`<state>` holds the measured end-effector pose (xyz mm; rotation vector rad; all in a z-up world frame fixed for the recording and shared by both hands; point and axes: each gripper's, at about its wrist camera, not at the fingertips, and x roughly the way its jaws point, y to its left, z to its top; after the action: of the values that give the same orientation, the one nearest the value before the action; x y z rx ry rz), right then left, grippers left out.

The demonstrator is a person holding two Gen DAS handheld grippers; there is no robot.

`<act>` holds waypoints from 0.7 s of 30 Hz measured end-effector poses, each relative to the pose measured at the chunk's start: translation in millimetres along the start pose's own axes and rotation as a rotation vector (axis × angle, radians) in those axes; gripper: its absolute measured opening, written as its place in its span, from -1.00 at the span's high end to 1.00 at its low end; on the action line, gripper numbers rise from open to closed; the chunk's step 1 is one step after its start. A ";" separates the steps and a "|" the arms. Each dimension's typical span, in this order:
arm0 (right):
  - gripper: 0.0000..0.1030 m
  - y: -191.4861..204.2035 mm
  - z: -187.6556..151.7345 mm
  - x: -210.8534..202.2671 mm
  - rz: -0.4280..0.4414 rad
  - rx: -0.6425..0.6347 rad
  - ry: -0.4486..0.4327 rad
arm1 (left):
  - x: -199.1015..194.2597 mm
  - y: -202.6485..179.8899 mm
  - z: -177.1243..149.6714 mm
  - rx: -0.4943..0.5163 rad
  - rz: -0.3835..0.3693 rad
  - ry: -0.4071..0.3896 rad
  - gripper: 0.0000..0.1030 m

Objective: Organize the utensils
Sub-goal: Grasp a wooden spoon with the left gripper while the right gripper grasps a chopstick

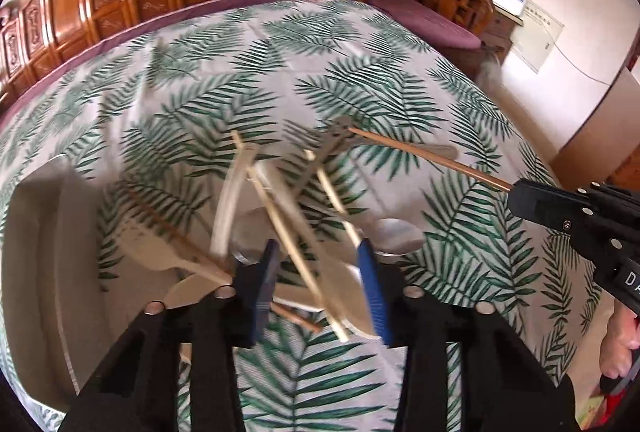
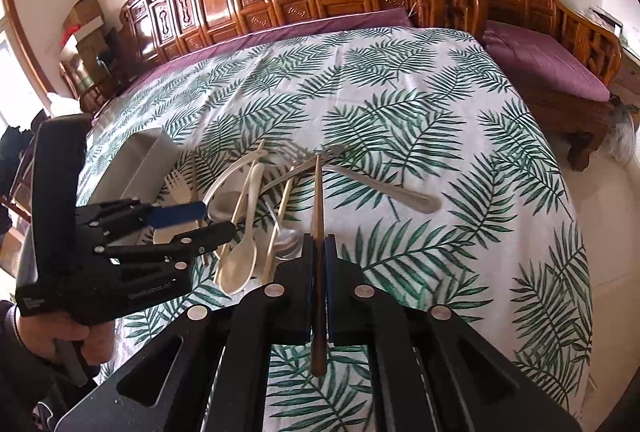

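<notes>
A heap of utensils lies on the leaf-print tablecloth [image 2: 400, 103]: white plastic spoons [image 2: 240, 264], a white fork [image 2: 178, 187], pale chopsticks [image 1: 288, 232], a metal spoon [image 1: 396, 236] and a long metal handle [image 2: 400, 193]. My left gripper [image 1: 320, 288] hovers low over the heap, its blue pads [image 1: 374, 292] apart. A pale chopstick and a spoon handle pass between them without visible pressure. From the right wrist it shows at the left [image 2: 212, 218]. My right gripper [image 2: 319, 238] is shut on a brown chopstick [image 2: 318, 199], lifted off the heap and pointing away; it also shows here [image 1: 514, 191].
A grey tray [image 1: 48, 232] sits left of the heap [image 2: 140, 155]. Carved wooden benches with purple cushions [image 2: 540, 63] ring the table's far and right sides. A person's hand [image 2: 60, 336] grips the left tool. The table's right edge drops to a pale floor [image 2: 608, 216].
</notes>
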<state>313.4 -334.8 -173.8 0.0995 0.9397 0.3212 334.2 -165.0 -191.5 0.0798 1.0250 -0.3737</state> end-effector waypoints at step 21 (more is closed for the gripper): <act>0.88 -7.0 -1.2 3.0 -0.015 0.008 0.008 | 44.5 5.1 9.2 -0.049 0.023 0.118 0.88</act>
<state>315.7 -340.6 -178.4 0.0987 0.9494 0.3045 364.0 -174.3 -224.9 0.0706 1.1487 -0.3257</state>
